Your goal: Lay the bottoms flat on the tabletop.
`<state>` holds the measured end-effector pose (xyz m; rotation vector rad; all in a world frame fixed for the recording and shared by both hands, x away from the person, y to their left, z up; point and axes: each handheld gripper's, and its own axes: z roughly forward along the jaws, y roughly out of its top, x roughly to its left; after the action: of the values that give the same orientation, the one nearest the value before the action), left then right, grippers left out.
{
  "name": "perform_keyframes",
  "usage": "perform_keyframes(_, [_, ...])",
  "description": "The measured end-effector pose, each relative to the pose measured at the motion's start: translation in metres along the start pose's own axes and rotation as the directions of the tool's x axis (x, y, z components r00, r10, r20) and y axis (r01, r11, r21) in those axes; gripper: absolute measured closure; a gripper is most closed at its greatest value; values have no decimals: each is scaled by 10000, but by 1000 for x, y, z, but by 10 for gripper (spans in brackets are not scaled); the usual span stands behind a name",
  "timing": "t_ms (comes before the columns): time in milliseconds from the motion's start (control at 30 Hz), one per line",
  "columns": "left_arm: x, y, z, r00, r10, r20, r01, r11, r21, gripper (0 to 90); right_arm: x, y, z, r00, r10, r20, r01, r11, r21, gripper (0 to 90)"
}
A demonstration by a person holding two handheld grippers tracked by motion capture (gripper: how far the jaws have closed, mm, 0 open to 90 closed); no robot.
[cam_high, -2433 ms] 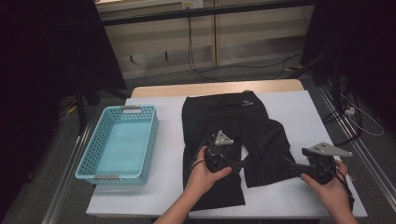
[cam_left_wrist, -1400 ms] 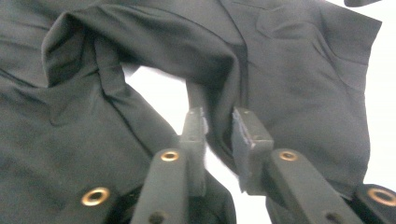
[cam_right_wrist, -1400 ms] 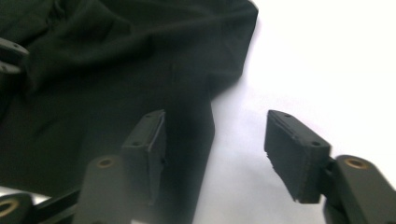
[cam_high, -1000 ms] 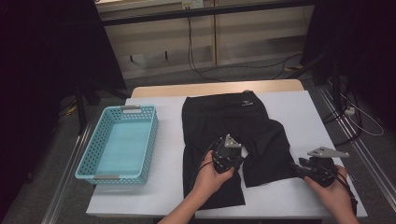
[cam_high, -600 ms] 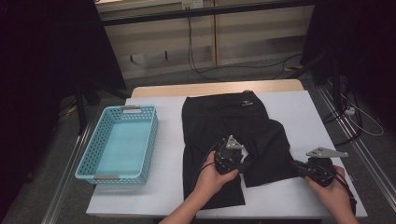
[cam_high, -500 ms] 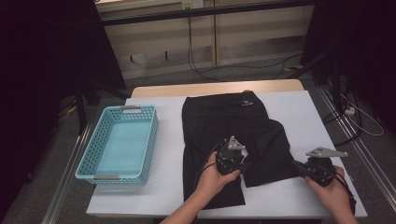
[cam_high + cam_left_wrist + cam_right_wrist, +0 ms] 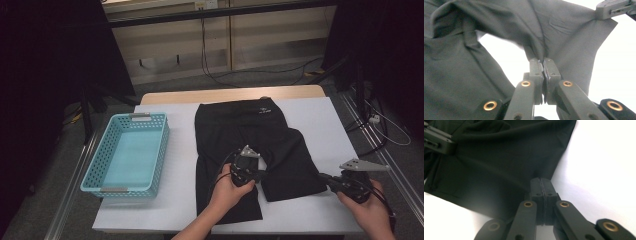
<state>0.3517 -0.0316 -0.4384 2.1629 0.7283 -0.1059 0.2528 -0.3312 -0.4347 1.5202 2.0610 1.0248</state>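
A turquoise basket (image 7: 131,152) sits on the left part of the white worktop (image 7: 325,120), well apart from the black shorts (image 7: 240,130) spread out in the middle with the waistband at the far side. Nothing lies between the basket and the garment, and the basket's inside is bare. Beyond the worktop, cables trail over the floor (image 7: 260,75).

The left gripper (image 7: 248,168) rests on the shorts near the crotch, where the two legs part. In the left gripper view its jaws have just closed and a fold of the black fabric is pinched between the pads, the cloth rising in a ridge from the tips. The right gripper (image 7: 331,181) is at the outer lower corner of the right leg, near the worktop's right edge. Its jaws are pressed together with the hem of that leg caught between them.
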Motion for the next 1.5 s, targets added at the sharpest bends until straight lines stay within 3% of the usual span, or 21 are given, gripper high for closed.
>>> perform_keyframes(300, [-16,-5,6,9975,88,708,-104,9997,219,869,-4,-6,-24,9997,-118,231,117,9999,47,900])
perform_keyframes(633, [-24,-10,4,9965,240,801,-282,9983,519,870,-11,-20,-34,9996,253,112,-258,9986,469,900])
perform_keyframes(733, [-21,-10,-1,9979,320,561,-354,9975,610,859,-9,-19,-33,9998,119,166,-127,9988,477,900])
perform_keyframes(900, [-8,-12,-6,9991,41,418,-61,9989,469,844,-10,-21,-25,9993,-85,356,63,9980,626,870])
perform_keyframes(967, [-4,-12,-8,9995,63,322,-77,9989,460,840,-10,-21,-22,9982,-223,563,191,9982,565,764])
perform_keyframes(1033, [-3,-10,-9,9997,225,80,-228,9991,357,779,-6,-18,-21,9956,-461,819,427,9982,428,717])
perform_keyframes(1133, [-1,-7,-12,9985,474,-273,-469,9988,160,585,7,-11,-18,9962,-720,497,715,9974,114,649])
perform_keyframes(1200, [0,-6,-14,9970,568,-519,-568,9984,-1,456,19,-6,-14,9952,-971,137,970,9953,57,636])
perform_keyframes(1300, [2,-5,-19,9931,834,-829,-844,9964,-91,374,37,-1,-5,9920,-1165,-493,1165,9932,-28,618])
perform_keyframes(1500, [11,-5,-31,9842,946,-1499,-988,9949,-210,213,74,10,19,9735,-1586,-1646,1587,9872,-128,676])
